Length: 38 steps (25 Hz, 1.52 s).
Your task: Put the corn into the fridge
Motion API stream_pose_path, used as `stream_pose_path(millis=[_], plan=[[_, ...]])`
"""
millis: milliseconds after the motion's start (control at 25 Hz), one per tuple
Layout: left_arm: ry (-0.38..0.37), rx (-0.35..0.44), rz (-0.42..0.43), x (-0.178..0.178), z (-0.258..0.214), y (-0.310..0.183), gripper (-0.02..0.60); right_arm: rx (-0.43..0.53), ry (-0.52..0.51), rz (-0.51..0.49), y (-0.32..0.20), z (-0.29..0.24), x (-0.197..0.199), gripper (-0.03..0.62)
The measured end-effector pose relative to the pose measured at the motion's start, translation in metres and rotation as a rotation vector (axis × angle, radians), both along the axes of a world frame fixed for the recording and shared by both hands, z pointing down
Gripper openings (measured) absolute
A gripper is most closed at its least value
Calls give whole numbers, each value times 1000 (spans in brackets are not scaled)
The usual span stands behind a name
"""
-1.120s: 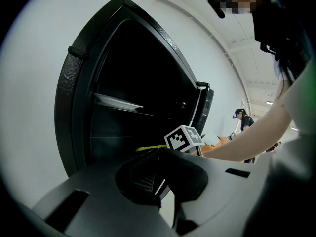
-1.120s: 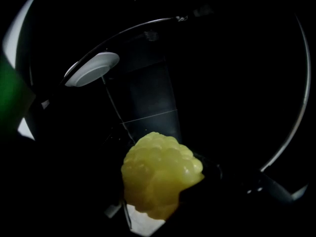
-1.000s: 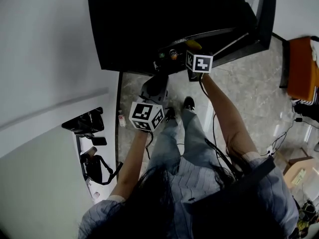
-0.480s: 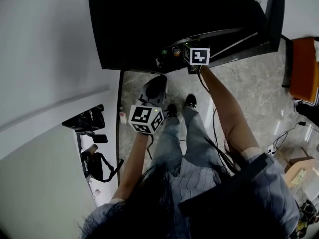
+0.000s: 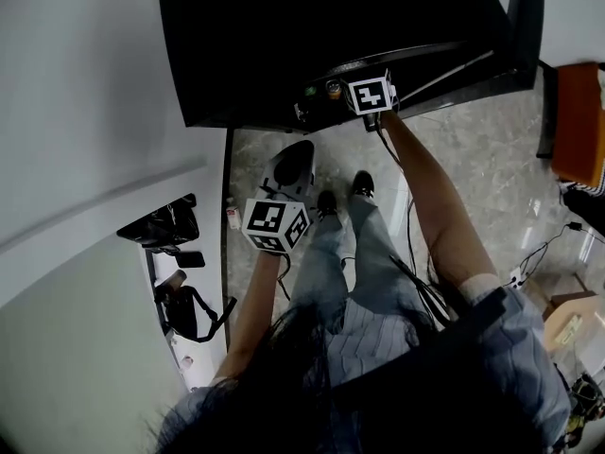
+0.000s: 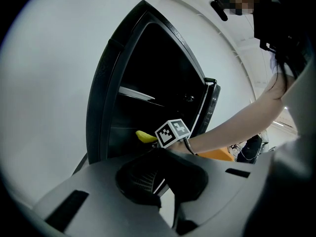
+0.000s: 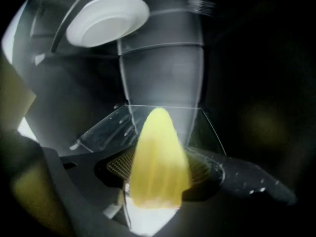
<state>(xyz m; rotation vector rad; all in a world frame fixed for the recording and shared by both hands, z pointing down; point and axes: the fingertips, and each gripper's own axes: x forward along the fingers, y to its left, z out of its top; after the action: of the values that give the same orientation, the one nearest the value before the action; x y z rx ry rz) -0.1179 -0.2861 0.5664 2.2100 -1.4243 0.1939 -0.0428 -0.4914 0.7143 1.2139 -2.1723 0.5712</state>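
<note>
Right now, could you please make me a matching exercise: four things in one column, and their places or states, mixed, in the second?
Things:
1 corn
2 plate
3 left gripper
4 fridge door

Places or states:
A swung open
B white, inside the fridge, above the corn
C held by the right gripper
D empty, outside the fridge

Pairs: 1-C, 2-B, 3-D, 4-A

No word, brand or number can be read anywhere; the only signs are black-and-white square markers on the right cube point(image 5: 371, 94) at the fridge point(image 5: 284, 36) opening and on the left cube point(image 5: 276, 225) further out from it.
</note>
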Motion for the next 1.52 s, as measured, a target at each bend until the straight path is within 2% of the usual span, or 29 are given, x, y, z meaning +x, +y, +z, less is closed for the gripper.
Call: stream_pose_path(millis=[80,160,320,520,640,760,920,1080,1320,1440,1520], plan=[[-1,0,-4,0,0,0,9,1,36,-53,2,0,-7,267],[1,2,-5,1,-1,-1,9,-15,49,-64,1,-1,-10,267],[5,4,-4,2,-2,1,9,-64,20,-10,2,3,-8,267],[5,5,-16,-5,-1,3,9,-53,18,63,5,4,4,267],[9,5,-32,-11,-2,2,9,-13,-4,112,6,-3,14,267],[15,9,-40,-12,-4,1,9,29,-20,104,11,-17,21,267],[20,7,-36,-10,-3,1,9,16,-45,114,21,-14,25,255],[16,-1,-24,-6,0,3,9,51,-14,97,13,-22,25,253],[7,-10,-17,-2,1,6,9,39,9,82,-1,-14,19,253],[3,-5,-12,-1,-2,6,9,9,-17,90,-5,-12,19,255],[0,-1,-10,-1,-4,8,9,31,-37,113,-7,-18,22,255]])
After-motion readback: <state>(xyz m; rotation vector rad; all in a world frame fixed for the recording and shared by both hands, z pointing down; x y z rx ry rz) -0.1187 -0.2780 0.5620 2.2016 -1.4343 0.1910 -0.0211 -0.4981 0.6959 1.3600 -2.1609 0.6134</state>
